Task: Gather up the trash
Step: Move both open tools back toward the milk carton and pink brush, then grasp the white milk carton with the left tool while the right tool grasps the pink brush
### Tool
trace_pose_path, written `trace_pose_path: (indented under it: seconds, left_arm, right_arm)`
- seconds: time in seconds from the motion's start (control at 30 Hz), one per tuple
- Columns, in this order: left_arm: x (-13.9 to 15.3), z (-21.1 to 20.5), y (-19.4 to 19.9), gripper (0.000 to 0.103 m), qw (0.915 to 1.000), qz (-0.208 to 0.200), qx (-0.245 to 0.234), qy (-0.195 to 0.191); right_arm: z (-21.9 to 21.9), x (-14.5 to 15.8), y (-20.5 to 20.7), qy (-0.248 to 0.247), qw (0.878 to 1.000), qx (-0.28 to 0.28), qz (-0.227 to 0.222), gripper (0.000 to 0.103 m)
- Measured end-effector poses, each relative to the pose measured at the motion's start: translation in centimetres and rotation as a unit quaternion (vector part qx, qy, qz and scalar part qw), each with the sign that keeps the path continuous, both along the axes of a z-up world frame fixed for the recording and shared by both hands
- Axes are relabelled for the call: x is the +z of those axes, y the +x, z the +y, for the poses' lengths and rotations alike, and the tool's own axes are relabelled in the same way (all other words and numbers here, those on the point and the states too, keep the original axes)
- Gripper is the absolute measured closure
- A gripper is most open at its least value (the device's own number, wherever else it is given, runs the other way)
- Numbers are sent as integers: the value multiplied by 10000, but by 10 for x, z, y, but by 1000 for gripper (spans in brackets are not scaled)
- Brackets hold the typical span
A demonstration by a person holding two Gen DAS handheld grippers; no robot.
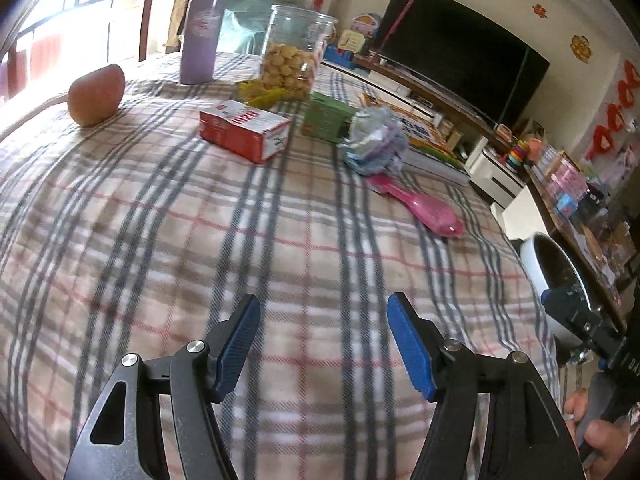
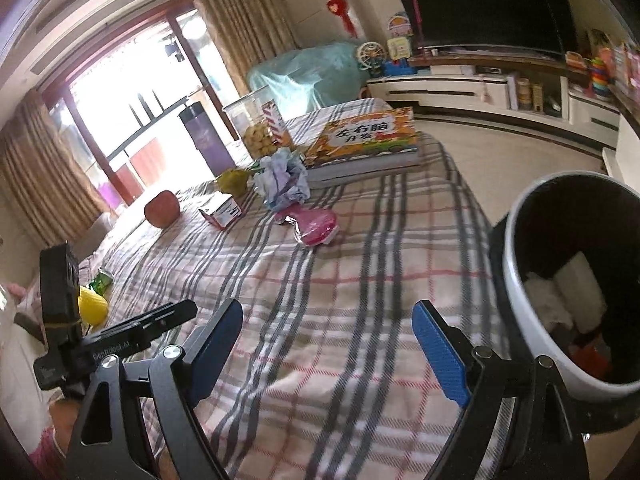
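Crumpled pale blue and white paper trash [image 1: 374,142] lies on the counter covered with a plaid cloth of grey, pink and beige stripes [image 1: 280,248], just beside the stack of thick picture books [image 2: 366,142] and touching the top end of the pink plastic hairbrush [image 1: 418,208]. In the right wrist view the same wad [image 2: 282,180] sits between the books and a small red and white carton [image 2: 222,210]. A reddish apple [image 1: 96,94], a purple tumbler with a dark lid [image 1: 202,30] and a clear plastic jar holding round biscuits [image 1: 294,50] stand farther back, with a green box [image 1: 326,116] near the wad.

The left gripper [image 1: 323,344] hangs over bare cloth, well apart from the trash, its blue-padded jaws spread with nothing between them. The right gripper [image 2: 327,350] also hovers over the cloth, jaws released and wide, empty. A white-walled round bin with a dark inside [image 2: 516,280] stands off the counter's edge just beside the right gripper; white scraps and something red lie in it.
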State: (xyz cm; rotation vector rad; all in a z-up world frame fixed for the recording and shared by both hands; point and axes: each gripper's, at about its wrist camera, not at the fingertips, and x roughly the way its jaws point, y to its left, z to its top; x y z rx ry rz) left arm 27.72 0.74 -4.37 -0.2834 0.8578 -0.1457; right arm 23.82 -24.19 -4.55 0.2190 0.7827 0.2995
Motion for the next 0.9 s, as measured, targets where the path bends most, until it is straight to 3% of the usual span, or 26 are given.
trace_pose_path:
  seconds: [0.3, 0.53, 0.67, 0.9]
  left_arm:
    - [-3, 12, 52, 36, 9997, 42, 238, 56]
    - [-9, 20, 110, 33, 9966, 150, 789, -200]
    - [-15, 18, 137, 26, 9943, 185, 1051, -47]
    - [-30, 14, 174, 25, 9846, 396, 1646, 428]
  right_arm:
    - [15, -4, 34, -205, 9992, 344, -5, 15]
    - [25, -12, 70, -337, 9973, 635, 115, 15]
    - [29, -14, 83, -395, 9963, 743, 153, 15]
    - [38, -18, 105, -650, 9940, 859, 206, 15]
